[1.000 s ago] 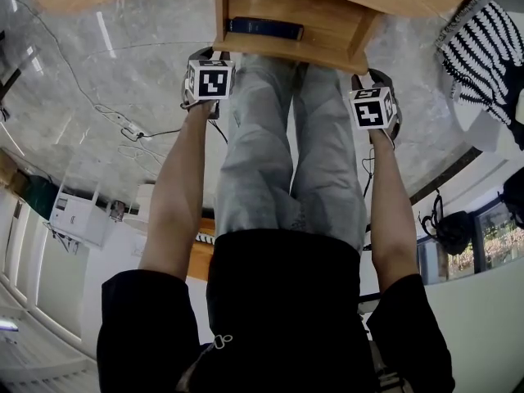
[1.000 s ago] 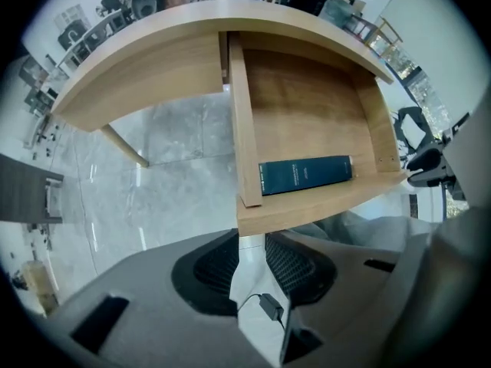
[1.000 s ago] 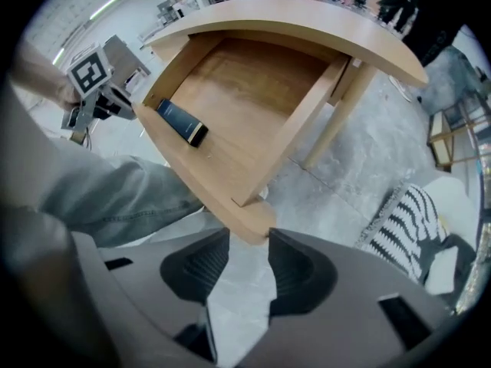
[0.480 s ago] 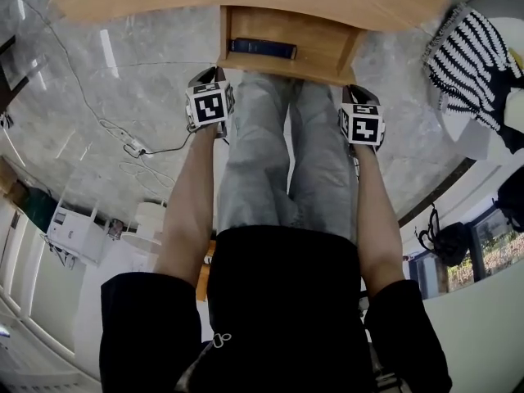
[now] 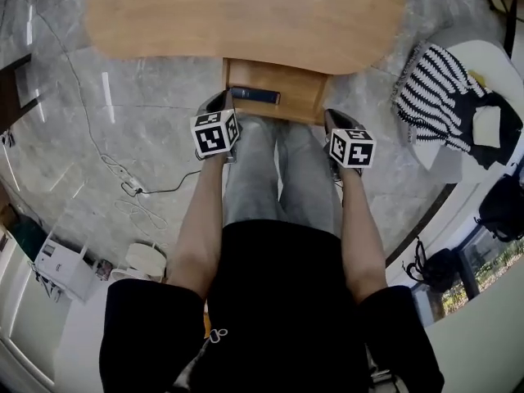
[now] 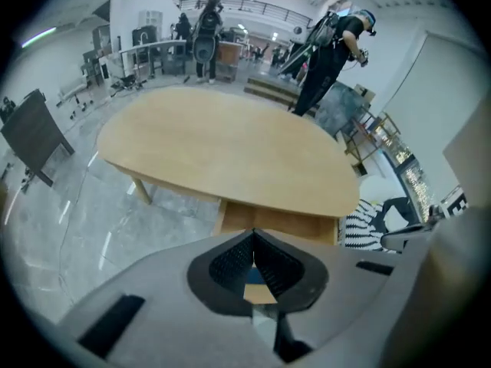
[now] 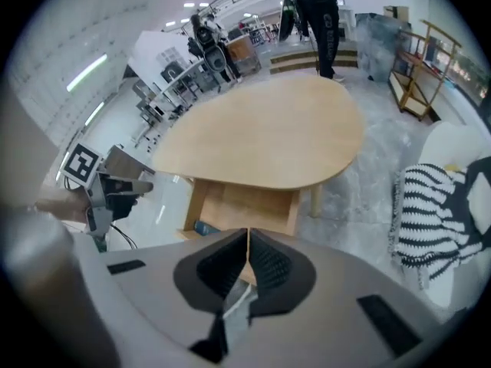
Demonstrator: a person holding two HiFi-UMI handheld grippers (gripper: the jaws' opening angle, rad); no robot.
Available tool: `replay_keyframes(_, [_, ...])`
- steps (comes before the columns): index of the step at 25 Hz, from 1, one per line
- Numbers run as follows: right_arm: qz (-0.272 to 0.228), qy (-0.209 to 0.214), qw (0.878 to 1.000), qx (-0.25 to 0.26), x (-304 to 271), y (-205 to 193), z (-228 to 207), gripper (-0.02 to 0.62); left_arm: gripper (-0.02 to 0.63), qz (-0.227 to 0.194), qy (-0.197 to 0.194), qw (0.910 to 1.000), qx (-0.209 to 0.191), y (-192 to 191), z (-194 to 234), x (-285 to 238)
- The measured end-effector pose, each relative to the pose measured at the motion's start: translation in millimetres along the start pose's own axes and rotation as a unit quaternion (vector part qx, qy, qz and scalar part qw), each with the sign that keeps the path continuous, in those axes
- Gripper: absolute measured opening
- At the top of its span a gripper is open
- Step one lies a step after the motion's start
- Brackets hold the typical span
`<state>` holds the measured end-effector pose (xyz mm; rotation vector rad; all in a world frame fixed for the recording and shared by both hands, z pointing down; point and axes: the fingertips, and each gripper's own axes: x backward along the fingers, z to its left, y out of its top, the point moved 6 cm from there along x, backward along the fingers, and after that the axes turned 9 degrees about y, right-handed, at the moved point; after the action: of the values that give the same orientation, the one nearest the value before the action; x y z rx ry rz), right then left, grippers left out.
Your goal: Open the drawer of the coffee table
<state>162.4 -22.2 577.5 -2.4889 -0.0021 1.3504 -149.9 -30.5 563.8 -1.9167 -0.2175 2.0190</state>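
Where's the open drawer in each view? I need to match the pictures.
Head view: drawer at top centre, pulled out from under the tabletop.
Left gripper view: drawer at centre, just above the jaws.
Right gripper view: drawer at centre, just above the jaws.
Shared landmark: striped cloth, to the drawer's right in all three views.

Pale honey wood coffee table [image 5: 246, 15] and drawer [image 5: 299, 88], dark blue object [image 5: 255, 96] in it, grey veined marble floor [image 5: 123, 113], black-and-white striped cloth [image 5: 434, 84], light grey trousers [image 5: 254, 178], black top [image 5: 278, 301]
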Motion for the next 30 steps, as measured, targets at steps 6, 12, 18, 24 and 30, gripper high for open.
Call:
replay_keyframes(6, [-0.084, 0.042, 0.996, -0.002, 41, 48, 26, 0.013, 0.009, -0.043, -0.035, 0.9981, 0.026, 48, -36, 47])
replay_keyframes(12, [-0.204, 0.075, 0.976, -0.029, 99, 104, 38, 0.011, 0.009, -0.100, -0.017, 0.9936, -0.050, 95, -70, 96])
replay_keyframes(18, [-0.308, 0.097, 0.946, -0.007, 161, 165, 62, 0.011, 0.009, -0.201, -0.018, 0.9775, -0.062, 165, -103, 162])
replay_keyframes(24, [-0.377, 0.102, 0.921, 0.014, 213, 215, 88, 0.011, 0.009, -0.290, -0.027, 0.9555, -0.047, 227, -131, 231])
replay_keyframes(30, [-0.435, 0.117, 0.890, 0.064, 271, 259, 126, 0.011, 0.009, -0.358, -0.035, 0.9318, -0.045, 269, -155, 291])
